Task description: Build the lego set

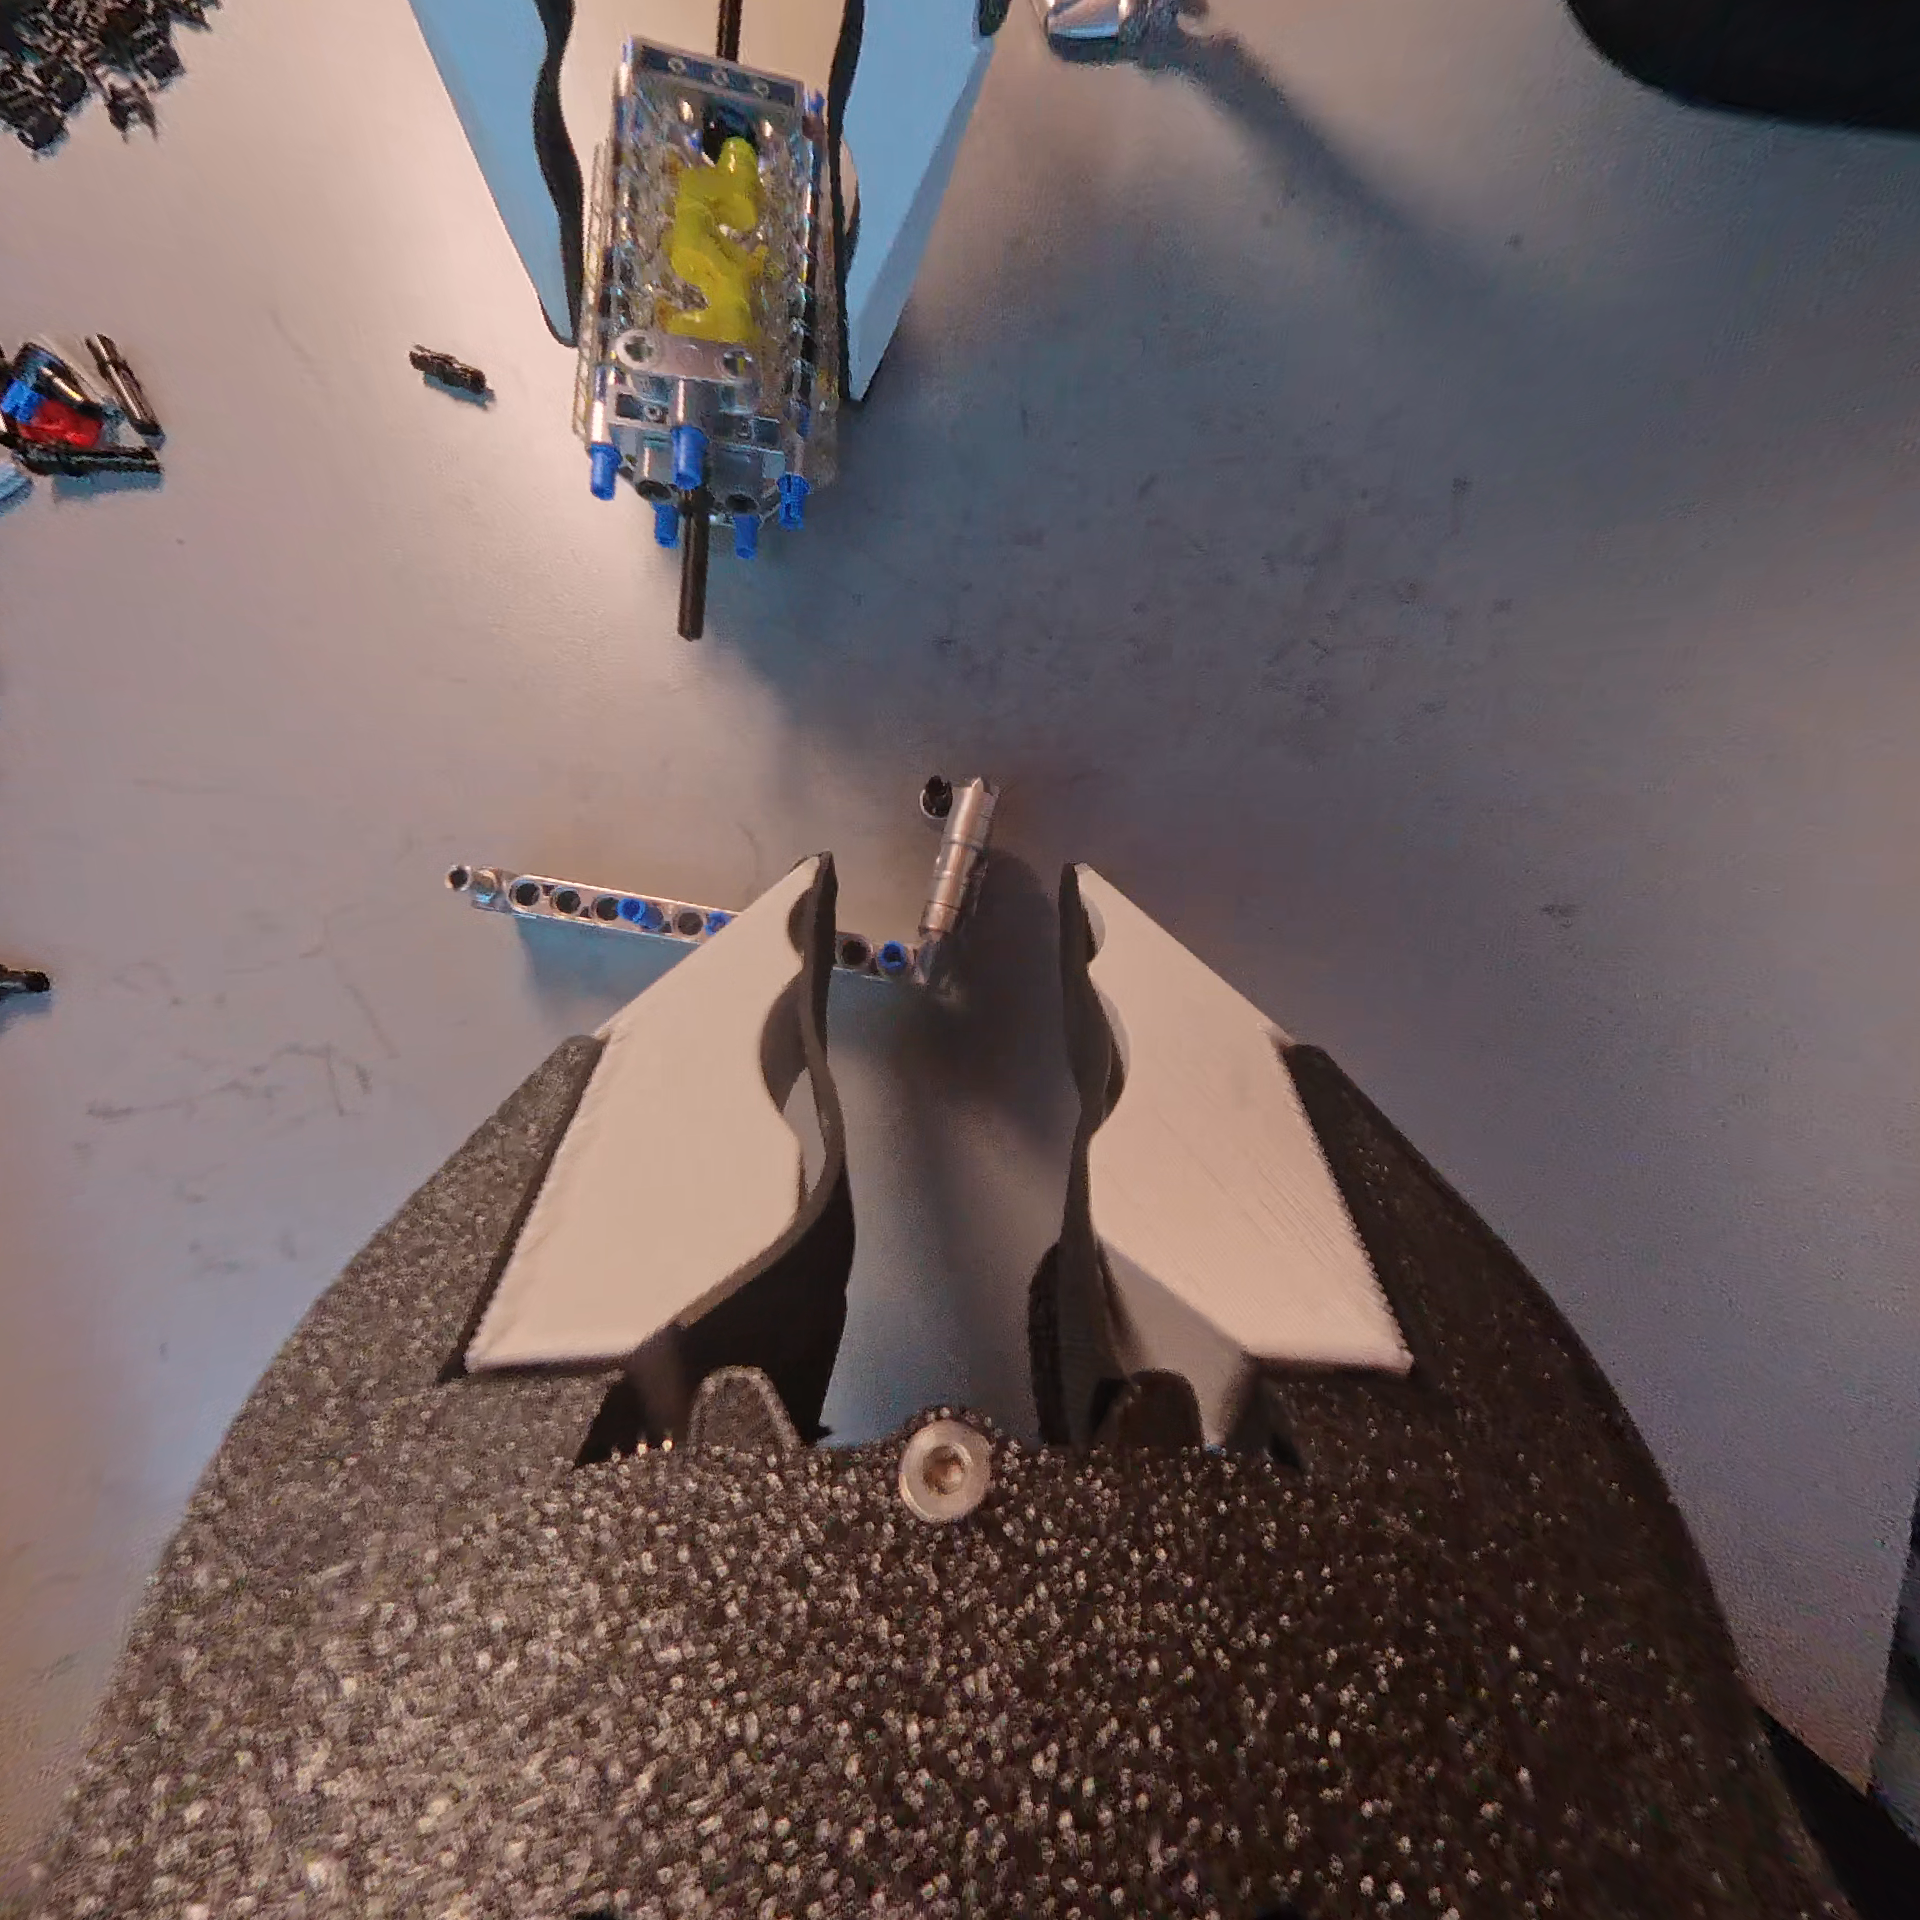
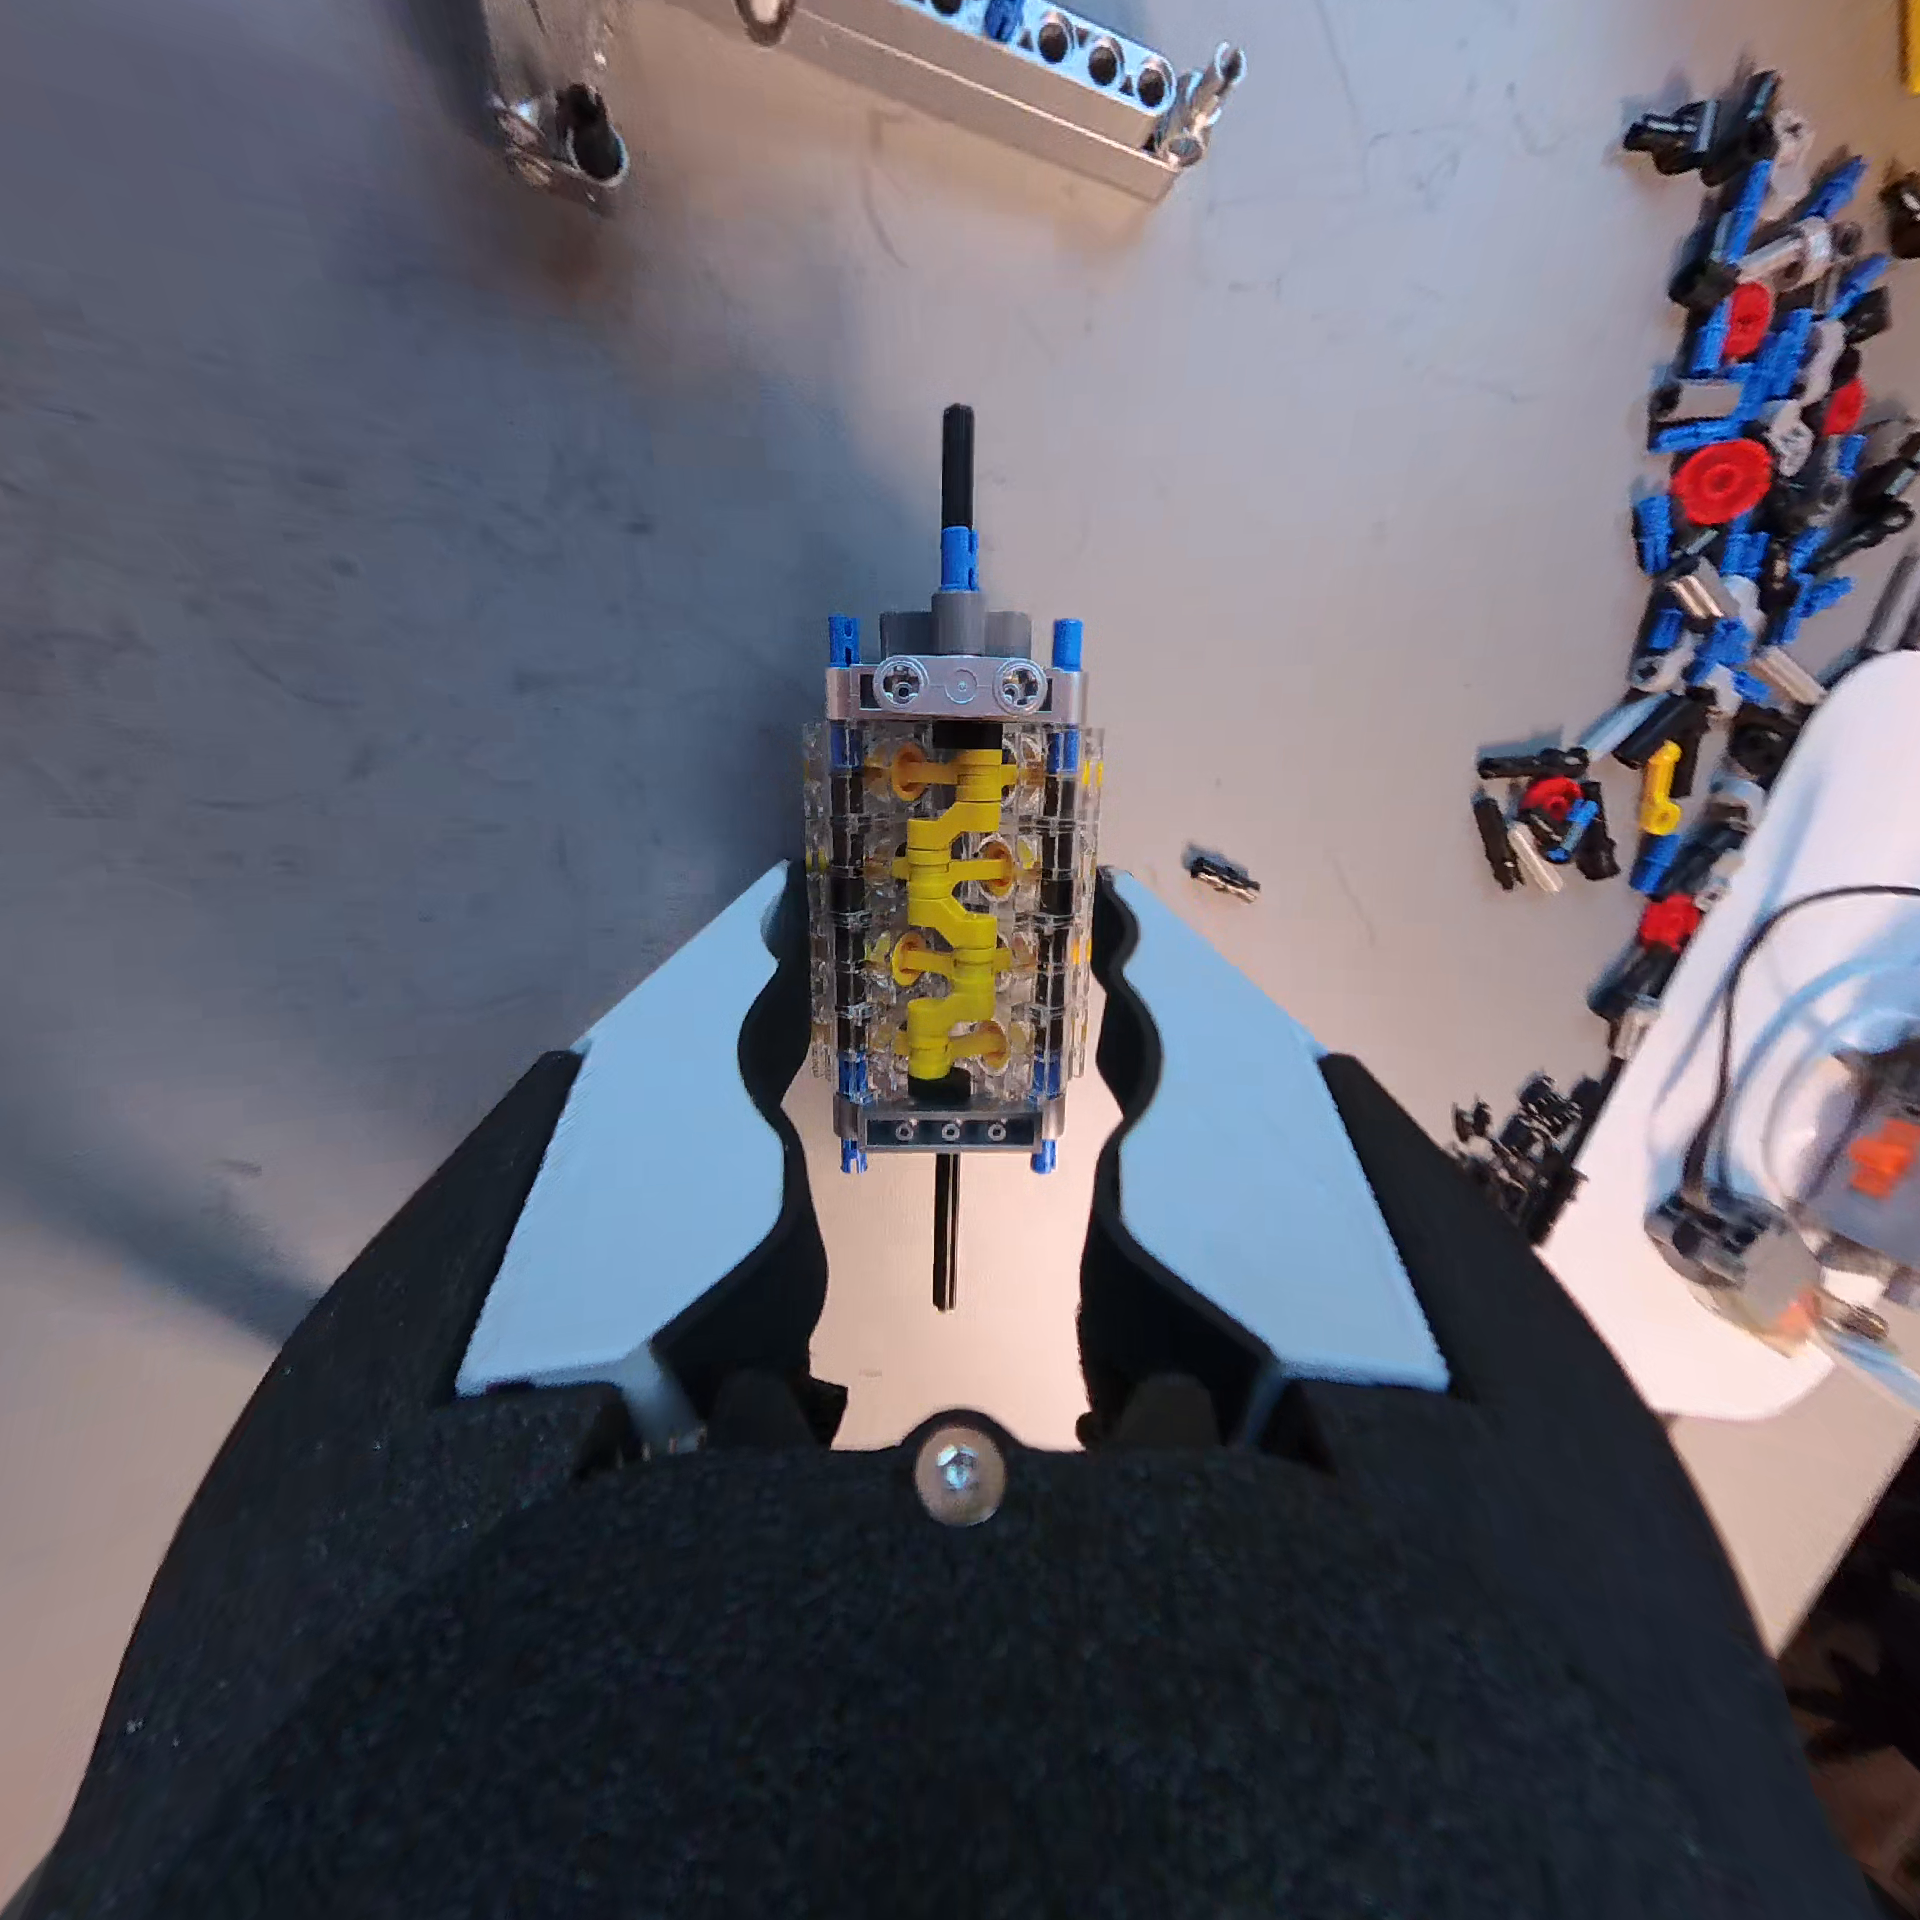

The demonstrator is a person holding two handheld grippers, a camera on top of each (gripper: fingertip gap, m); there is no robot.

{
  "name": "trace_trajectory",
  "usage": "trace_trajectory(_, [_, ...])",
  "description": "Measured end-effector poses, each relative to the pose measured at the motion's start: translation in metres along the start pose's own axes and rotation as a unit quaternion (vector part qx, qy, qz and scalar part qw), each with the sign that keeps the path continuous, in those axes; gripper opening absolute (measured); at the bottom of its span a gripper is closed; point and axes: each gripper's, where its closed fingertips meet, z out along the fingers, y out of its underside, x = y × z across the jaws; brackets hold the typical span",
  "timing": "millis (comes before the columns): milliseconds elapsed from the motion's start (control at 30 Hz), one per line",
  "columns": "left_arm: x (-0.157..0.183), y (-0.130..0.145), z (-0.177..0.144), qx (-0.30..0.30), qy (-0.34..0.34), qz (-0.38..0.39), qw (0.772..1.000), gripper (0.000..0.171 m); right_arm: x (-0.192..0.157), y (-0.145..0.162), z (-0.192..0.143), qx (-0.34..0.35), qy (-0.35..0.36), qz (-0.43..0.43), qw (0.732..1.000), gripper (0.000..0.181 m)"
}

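Observation:
My right gripper (image 2: 948, 883) is shut on a clear brick-built engine block (image 2: 951, 935) with a yellow crankshaft inside, blue pins at its corners and a black axle (image 2: 957, 468) running through it. The block also shows in the left wrist view (image 1: 712, 281), held between the right gripper's pale fingers (image 1: 914, 156). My left gripper (image 1: 951, 883) is open and empty, low over the table. Under its left finger (image 1: 717, 1039) lies a long grey holed beam (image 1: 582, 902) with blue pins. A grey cylindrical connector (image 1: 961, 852) stands at the beam's end between the fingertips.
The grey beam (image 2: 997, 73) also lies at the top of the right wrist view. A heap of blue, black and red loose pieces (image 2: 1745, 499) lies at right, beside a white stand (image 2: 1818, 935) holding a wired motor. A black pin (image 1: 449, 371) and small parts (image 1: 62, 416) lie at left. The grippers' ends are close to 12 cm from one another.

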Motion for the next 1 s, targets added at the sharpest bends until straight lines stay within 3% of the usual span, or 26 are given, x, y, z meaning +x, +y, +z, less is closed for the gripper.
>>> trace_trajectory(133, [-0.008, 0.001, 0.004, -0.056, -0.059, 0.053, 0.995, 0.026, 0.017, 0.000, -0.003, -0.009, 0.091, -0.004, 0.996, 0.052])
trace_trajectory(233, [-0.005, 0.004, 0.006, -0.079, -0.049, 0.080, 0.992, 0.005, 0.022, -0.002, -0.004, -0.013, 0.142, -0.025, 0.989, 0.052])
trace_trajectory(400, [0.012, -0.011, 0.001, -0.009, 0.048, 0.094, 0.994, 0.004, 0.012, -0.012, -0.008, 0.026, 0.159, -0.020, 0.987, 0.053])
trace_trajectory(633, [0.043, -0.011, -0.009, 0.068, 0.194, 0.103, 0.973, 0.005, -0.012, -0.009, -0.007, 0.010, 0.102, -0.019, 0.995, 0.053])
trace_trajectory(767, [0.029, 0.010, -0.005, 0.006, 0.152, 0.134, 0.979, 0.007, -0.017, -0.009, -0.007, 0.007, 0.075, -0.004, 0.997, 0.053])
trace_trajectory(867, [0.016, 0.012, -0.011, -0.009, 0.109, 0.150, 0.983, 0.017, -0.016, -0.008, -0.006, 0.014, 0.063, 0.016, 0.998, 0.049])
trace_trajectory(933, [0.007, 0.007, -0.019, 0.001, 0.087, 0.138, 0.987, 0.027, -0.014, -0.009, -0.008, 0.020, 0.060, 0.032, 0.997, 0.050])
trace_trajectory(1000, [-0.001, -0.008, -0.030, 0.050, 0.069, 0.094, 0.992, 0.028, -0.008, -0.009, -0.016, 0.030, 0.068, 0.048, 0.996, 0.056])
